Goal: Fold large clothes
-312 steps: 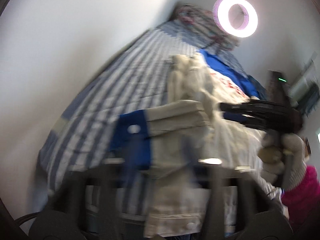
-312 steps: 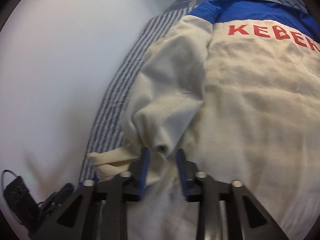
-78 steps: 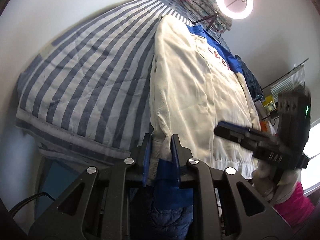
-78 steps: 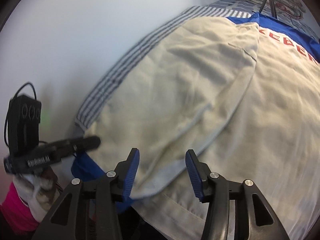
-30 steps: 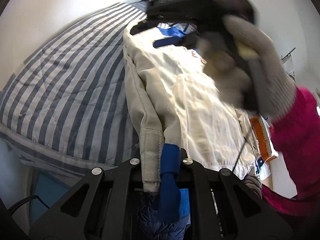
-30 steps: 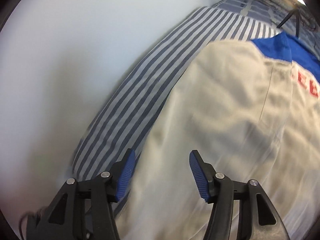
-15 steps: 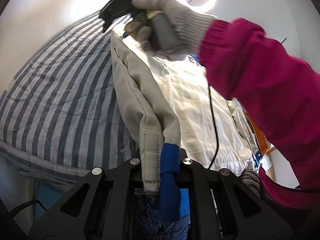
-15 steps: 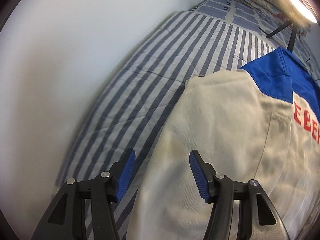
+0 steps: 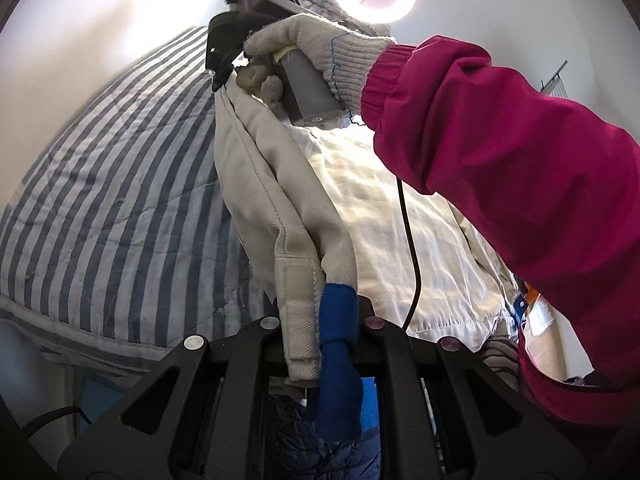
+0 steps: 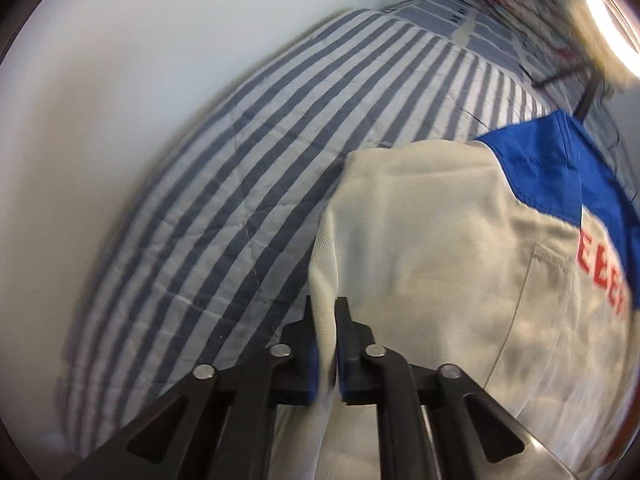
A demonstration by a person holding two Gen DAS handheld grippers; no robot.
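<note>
The right gripper (image 10: 325,344) has just been closing and is now pinching the folded side edge of the cream jacket (image 10: 432,264) near its shoulder, while the left gripper (image 9: 318,320) is clamping the cuff (image 9: 304,320) at the foot of the striped bed (image 9: 120,184). Lifting both ends together, evenly taut, should be keeping the fold straight.

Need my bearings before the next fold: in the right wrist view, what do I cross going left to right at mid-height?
White wall → striped bedspread → cream body of the jacket → blue shoulder panel with red lettering below it.
</note>
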